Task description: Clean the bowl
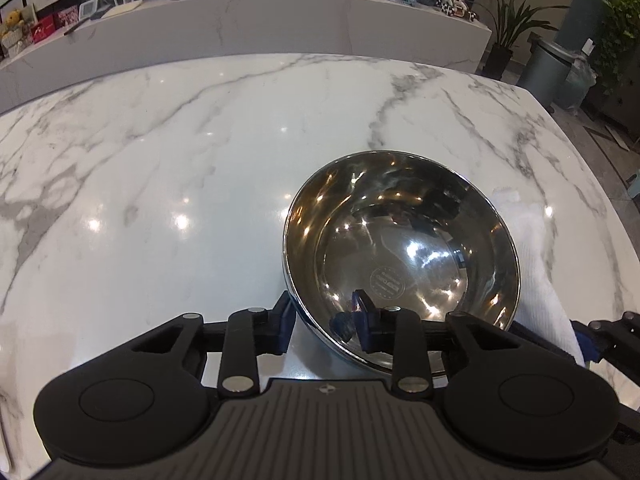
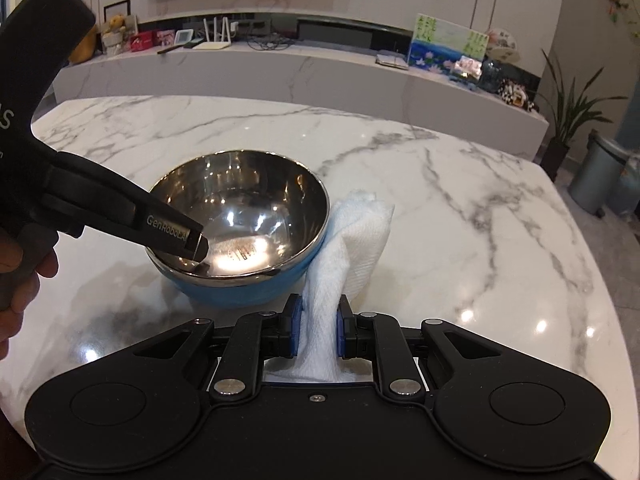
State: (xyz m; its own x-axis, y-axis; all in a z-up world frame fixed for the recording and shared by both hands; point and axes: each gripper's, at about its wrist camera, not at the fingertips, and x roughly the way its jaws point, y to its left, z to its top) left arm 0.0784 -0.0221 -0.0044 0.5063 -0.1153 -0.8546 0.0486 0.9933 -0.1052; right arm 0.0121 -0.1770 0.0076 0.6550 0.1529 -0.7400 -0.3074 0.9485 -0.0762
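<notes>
On the white, grey-veined marble tabletop (image 2: 460, 208) stands a steel bowl (image 2: 240, 204), mirror-bright inside and blue on its outer wall, upright, with a round stamp on its floor. The left tongs (image 1: 326, 322) straddle the near rim of the bowl: one blue-padded finger sits outside the wall, the other inside, and from the left wrist view a gap seems to remain at the outer pad, so I cannot tell whether they truly pinch the rim. In the right wrist view the same tool reaches in from the left, a person's hand (image 2: 24, 280) on its grip. The right tongs (image 2: 319, 332) are clenched on a white cloth (image 2: 352, 240), which bunches up between the pads and leans against the right side of the bowl.
</notes>
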